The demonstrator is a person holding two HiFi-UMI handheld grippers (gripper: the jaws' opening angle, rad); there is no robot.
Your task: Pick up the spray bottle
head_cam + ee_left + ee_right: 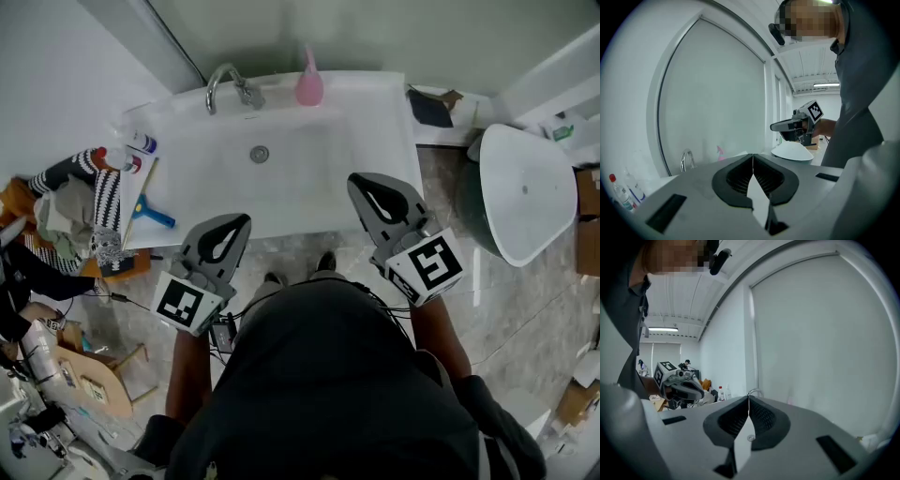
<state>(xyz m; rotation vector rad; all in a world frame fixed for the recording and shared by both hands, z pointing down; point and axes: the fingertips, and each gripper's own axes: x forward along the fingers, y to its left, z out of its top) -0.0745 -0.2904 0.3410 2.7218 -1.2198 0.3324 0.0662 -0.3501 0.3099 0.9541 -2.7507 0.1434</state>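
Looking steeply down, the head view shows a person standing before a white sink [309, 187] with a gripper in each hand. The left gripper [236, 228], lower left of centre, and the right gripper [362, 190], right of centre, both hover over the sink's near edge. Each has its jaws closed together with nothing between them. The pink spray bottle [309, 85] stands upright at the top centre of the frame, on the sink's back rim just right of the tap [228, 84], well apart from both grippers. This looks like the approach step (no grasp begun). The next move likely calls for opening one pair of jaws and reaching across the basin to close on the bottle's body.
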